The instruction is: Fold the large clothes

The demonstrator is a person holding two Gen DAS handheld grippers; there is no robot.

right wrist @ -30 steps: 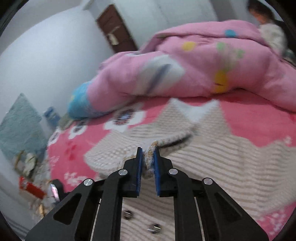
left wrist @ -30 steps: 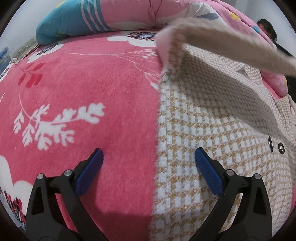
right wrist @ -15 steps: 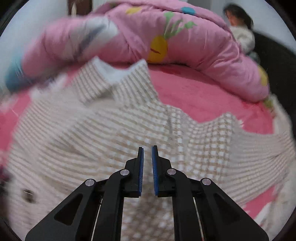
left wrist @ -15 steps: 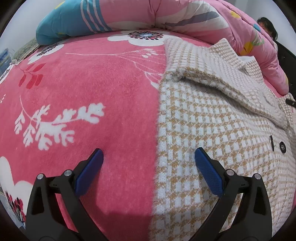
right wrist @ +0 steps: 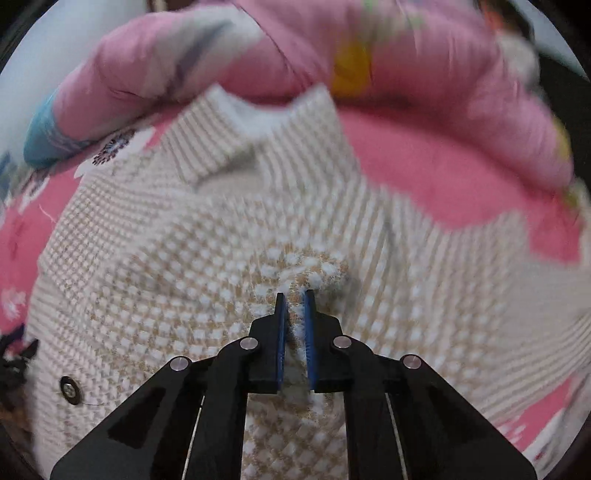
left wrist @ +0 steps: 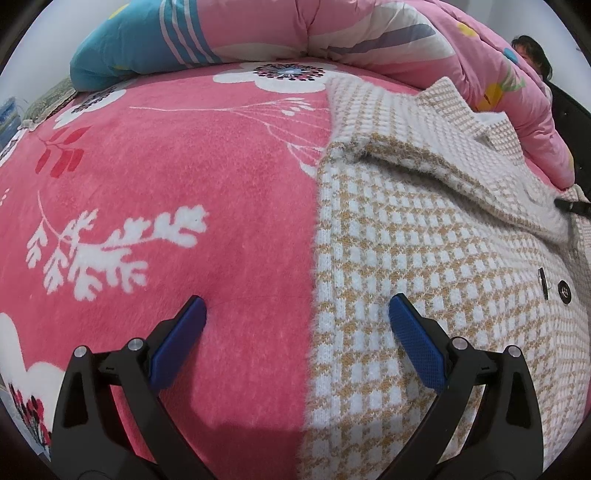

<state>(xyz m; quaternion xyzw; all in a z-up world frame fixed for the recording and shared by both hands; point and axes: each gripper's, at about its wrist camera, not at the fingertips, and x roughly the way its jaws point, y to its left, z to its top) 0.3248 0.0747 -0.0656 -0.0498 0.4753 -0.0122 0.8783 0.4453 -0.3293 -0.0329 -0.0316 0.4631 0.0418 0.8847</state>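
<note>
A beige-and-white checked knit cardigan lies flat on a pink flowered blanket. One sleeve is folded across its chest, and dark buttons show at the right. My left gripper hovers open over the cardigan's left edge, one finger above the blanket and the other above the knit. In the right wrist view, the jaws of my right gripper are closing on a raised fold of the cardigan, with fuzzy knit pinched between the blue pads.
A rolled pink and blue quilt lies along the far side of the bed, also seen as the quilt in the right wrist view. A person sits beyond it at the far right. A white wall stands behind.
The sleeve that hung lifted across the left view now lies folded on the cardigan. My right gripper tipped downward, sank to the knit and now pinches a fold. The left gripper stayed put.
</note>
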